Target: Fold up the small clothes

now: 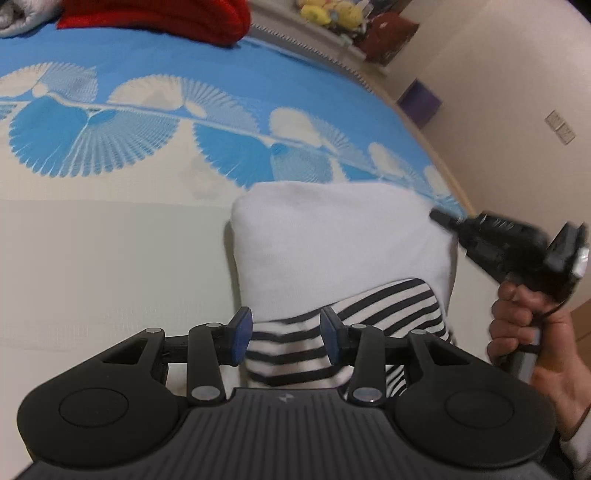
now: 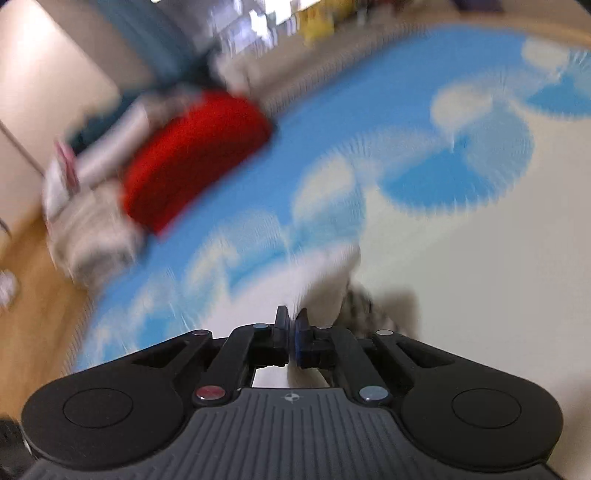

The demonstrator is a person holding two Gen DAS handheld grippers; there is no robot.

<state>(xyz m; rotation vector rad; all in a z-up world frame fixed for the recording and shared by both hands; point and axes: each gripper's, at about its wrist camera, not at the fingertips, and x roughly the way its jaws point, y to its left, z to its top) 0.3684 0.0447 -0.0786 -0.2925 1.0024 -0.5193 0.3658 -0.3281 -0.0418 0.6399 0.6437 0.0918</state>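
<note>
A small white garment (image 1: 332, 236) with a black-and-white striped part (image 1: 376, 314) lies folded on the bed. My left gripper (image 1: 286, 338) is open, its blue pads (image 1: 242, 332) either side of the striped fabric's near end. My right gripper (image 1: 437, 216) reaches in from the right and touches the garment's far right corner. In the blurred right wrist view, my right gripper (image 2: 291, 334) is shut, with white cloth (image 2: 332, 280) just ahead of the tips; whether it pinches the cloth I cannot tell.
The bed cover (image 1: 110, 258) is cream with a blue fan pattern (image 1: 81, 140). A red folded item (image 1: 159, 18) and grey cloth (image 1: 14, 22) lie at the far end. A wall (image 1: 498, 92), a shelf with toys (image 1: 332, 14) and wooden floor (image 2: 33, 295) surround the bed.
</note>
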